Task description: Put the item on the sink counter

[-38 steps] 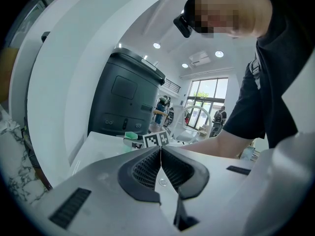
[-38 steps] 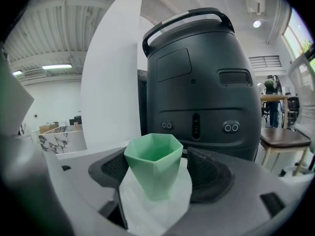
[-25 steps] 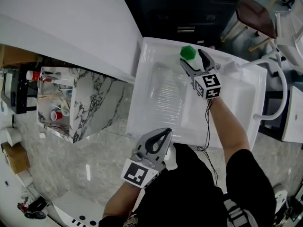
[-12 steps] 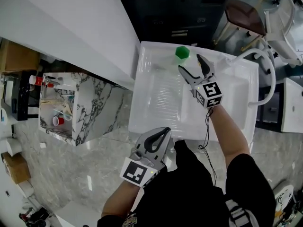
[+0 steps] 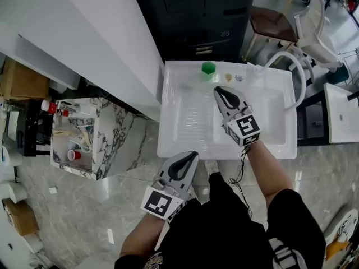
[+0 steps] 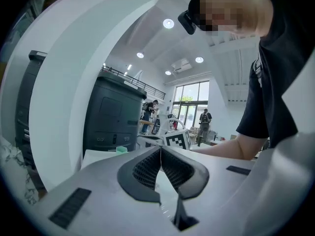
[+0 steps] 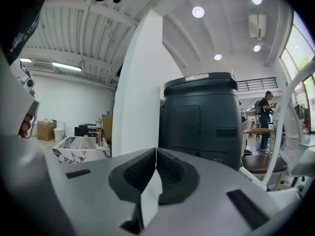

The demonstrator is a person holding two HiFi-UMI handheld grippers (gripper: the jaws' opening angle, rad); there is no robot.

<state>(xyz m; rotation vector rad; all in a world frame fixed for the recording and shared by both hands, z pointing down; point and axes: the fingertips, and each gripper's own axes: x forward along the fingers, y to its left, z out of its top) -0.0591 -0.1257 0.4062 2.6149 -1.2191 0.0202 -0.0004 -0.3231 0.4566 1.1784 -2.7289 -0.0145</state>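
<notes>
A small green item [image 5: 208, 67] rests on the back rim of the white sink [image 5: 185, 145], next to two tiny objects [image 5: 233, 78]. My right gripper [image 5: 220, 89] hangs over the basin, a short way in front of the green item and not touching it. Its jaws are closing and stand tip to tip, with nothing between them [image 7: 156, 150]. My left gripper [image 5: 193, 155] is shut and empty at the sink's front edge. In the left gripper view the gripper [image 6: 160, 149] points across the sink at the green item [image 6: 119, 150].
A curved white faucet hose [image 5: 295, 72] arches over the sink's right end. A marble-patterned box [image 5: 112, 129] with cups and bottles stands on the floor at the left. A dark cabinet [image 5: 190, 15] stands behind the sink, and a white slab [image 5: 101, 32] runs along the left.
The right gripper has drawn back from the green item toward the basin, and its jaws went from wide open to closed. The green item stays on the rim. The left gripper has hardly moved.
</notes>
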